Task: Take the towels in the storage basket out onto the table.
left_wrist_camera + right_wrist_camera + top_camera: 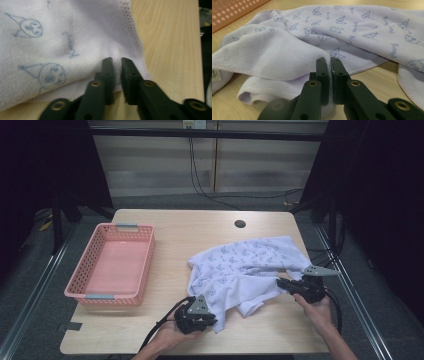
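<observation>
Now both tongs are closed on the cloth. The left gripper, at about 6 o'clock on the table, has its jaws pressed together on a small pinch of the towel near its stitched hem, close to a corner. The right gripper, near 4 o'clock, clamps a folded edge of the same towel, with the fabric squeezed thin between its jaws.

I think the two grips are taken at the edge so that the person can lift the towel and spread or fold it.

The towel is pale lilac with little printed faces and lies crumpled on the right half of the table. The pink basket stands empty around 9 o'clock, well apart from the towel, perhaps to receive it.
</observation>
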Demonstrator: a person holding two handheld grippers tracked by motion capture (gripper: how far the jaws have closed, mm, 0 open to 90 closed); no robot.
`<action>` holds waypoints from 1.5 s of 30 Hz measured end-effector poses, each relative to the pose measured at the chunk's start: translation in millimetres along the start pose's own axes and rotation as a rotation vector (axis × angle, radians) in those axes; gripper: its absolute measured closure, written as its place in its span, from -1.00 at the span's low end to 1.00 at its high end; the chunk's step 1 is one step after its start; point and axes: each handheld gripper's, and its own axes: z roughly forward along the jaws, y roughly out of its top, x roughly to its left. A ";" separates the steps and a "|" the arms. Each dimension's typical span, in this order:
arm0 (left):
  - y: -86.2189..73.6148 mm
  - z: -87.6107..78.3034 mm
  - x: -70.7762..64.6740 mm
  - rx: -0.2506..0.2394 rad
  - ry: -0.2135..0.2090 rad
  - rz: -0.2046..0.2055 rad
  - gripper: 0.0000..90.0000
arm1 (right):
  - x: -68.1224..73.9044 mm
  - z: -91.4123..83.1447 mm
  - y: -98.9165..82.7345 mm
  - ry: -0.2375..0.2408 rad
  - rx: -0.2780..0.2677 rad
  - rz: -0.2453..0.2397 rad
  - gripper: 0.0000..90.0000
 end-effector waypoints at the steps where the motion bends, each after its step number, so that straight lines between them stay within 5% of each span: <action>1: 0.8 0.0 2.2 0.003 -0.014 -0.014 0.92 | 0.3 -0.6 0.4 0.001 -0.002 0.001 0.91; 5: 1.7 -3.5 14.2 -0.020 -0.055 -0.098 0.95 | 1.0 -3.9 2.7 0.009 -0.017 0.001 0.92; 10: 6.8 -29.2 32.5 -0.166 -0.062 -0.197 0.95 | 2.4 -9.3 11.1 0.020 -0.048 0.002 0.92; 17: 13.0 -73.6 61.2 -0.316 0.017 -0.251 0.95 | 1.5 -16.3 40.6 0.027 -0.136 0.005 0.92; 23: 46.8 -116.8 78.9 -0.437 0.105 -0.226 0.96 | 1.4 -28.0 88.6 0.015 -0.222 -0.017 0.93; 31: 94.2 -174.0 87.8 -0.593 0.161 -0.188 0.96 | 5.1 -64.3 153.0 -0.021 -0.347 -0.062 0.93; 37: 126.2 -226.7 76.7 -0.712 0.205 -0.123 0.96 | 17.2 -108.8 190.1 -0.045 -0.441 -0.117 0.93; 39: 132.8 -239.2 65.8 -0.714 0.214 -0.079 0.96 | 25.0 -124.1 198.8 -0.035 -0.481 -0.139 0.93; 42: 123.9 -239.6 49.3 -0.678 0.204 -0.049 0.96 | 38.6 -136.9 192.7 -0.011 -0.501 -0.169 0.93; 45: 87.8 -217.9 42.8 -0.619 0.159 -0.107 0.96 | 45.1 -129.4 156.9 0.025 -0.427 -0.173 0.93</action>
